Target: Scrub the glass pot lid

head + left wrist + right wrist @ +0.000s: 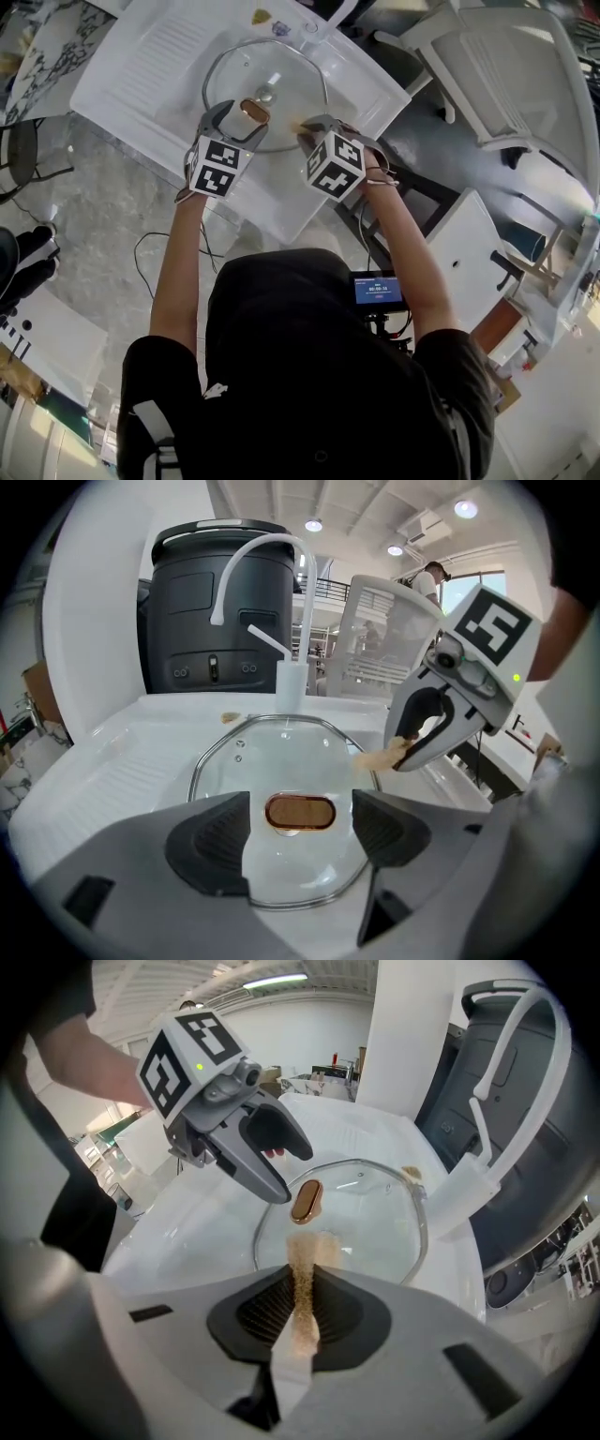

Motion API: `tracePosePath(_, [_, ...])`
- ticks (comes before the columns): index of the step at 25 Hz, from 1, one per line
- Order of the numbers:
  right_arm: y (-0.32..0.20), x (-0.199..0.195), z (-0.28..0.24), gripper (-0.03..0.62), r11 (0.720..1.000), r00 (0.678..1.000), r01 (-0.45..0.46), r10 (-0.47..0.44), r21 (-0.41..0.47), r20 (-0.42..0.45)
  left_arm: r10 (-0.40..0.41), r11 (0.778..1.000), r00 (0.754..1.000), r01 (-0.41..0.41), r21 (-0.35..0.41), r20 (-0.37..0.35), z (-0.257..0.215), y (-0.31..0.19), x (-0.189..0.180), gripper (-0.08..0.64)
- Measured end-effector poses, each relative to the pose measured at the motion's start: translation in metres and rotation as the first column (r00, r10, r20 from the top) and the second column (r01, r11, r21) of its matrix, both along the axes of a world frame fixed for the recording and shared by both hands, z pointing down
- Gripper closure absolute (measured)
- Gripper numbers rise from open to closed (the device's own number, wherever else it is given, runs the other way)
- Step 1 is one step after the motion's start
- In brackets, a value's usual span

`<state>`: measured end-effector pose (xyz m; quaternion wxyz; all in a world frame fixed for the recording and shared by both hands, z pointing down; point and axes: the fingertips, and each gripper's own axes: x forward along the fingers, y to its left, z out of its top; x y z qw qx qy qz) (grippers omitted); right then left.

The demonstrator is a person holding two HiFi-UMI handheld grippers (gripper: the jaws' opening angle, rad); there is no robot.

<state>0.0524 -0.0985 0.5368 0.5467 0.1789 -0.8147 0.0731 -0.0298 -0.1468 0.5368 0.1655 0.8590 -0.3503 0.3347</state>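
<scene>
The glass pot lid [281,89] lies flat in the basin of a white moulded sink [141,66], knob up. It is a round, clear dome edged with a thin bright metal band, and two small holes show in the glass in the left gripper view [281,757]. The knob [254,112] at its centre is a smooth oval, brown with a coppery sheen. To the left of the basin is a draining board with fine parallel ribs.

The left gripper [242,122] hangs over the middle of the lid with its jaws wide apart. In its own view the knob [300,812] sits in the gap between the two dark ribbed pads [220,841], touching neither.

The right gripper [309,131] has its jaws pressed together on a thin tan scrub pad [302,1279]. Seen edge-on, the pad is grainy and coarse. Its free end reaches forward to the lid's near rim [366,1213]. From the left gripper view the pad [380,758] pokes out of the jaw tips as a ragged beige flap at the metal band.

A white curved tap [272,550] rises behind the basin, in front of a dark round-topped bin [202,602].
</scene>
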Motion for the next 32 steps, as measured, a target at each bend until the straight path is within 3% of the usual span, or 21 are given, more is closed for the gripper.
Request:
tracePosePath(10, [0.010,-0.006,-0.058,0.558,0.991,0.996,-0.071,0.063,0.117,0.070,-0.036,0.997,0.999,0.038,0.065,-0.031,-0.062,0.035,-0.010,0.253])
tracePosePath(16, [0.016,-0.020,-0.103,0.560,0.967,0.978,-0.149,0.113,0.208,0.173,-0.068,0.991,0.995,0.076,0.107,-0.079,-0.100,0.056,-0.019,0.413])
tracePosePath(24, [0.026,-0.041,-0.170,0.561,0.894,0.908,-0.323,0.201,0.311,0.367,-0.084,0.979,0.980,0.114,0.167,-0.178,-0.165,0.086,-0.028,0.523])
tracePosePath(32, [0.053,-0.051,-0.221,0.561,0.813,0.804,-0.491,0.284,0.313,0.521,-0.070,0.948,0.961,0.147,0.282,-0.266,-0.235,0.119,-0.050,0.545])
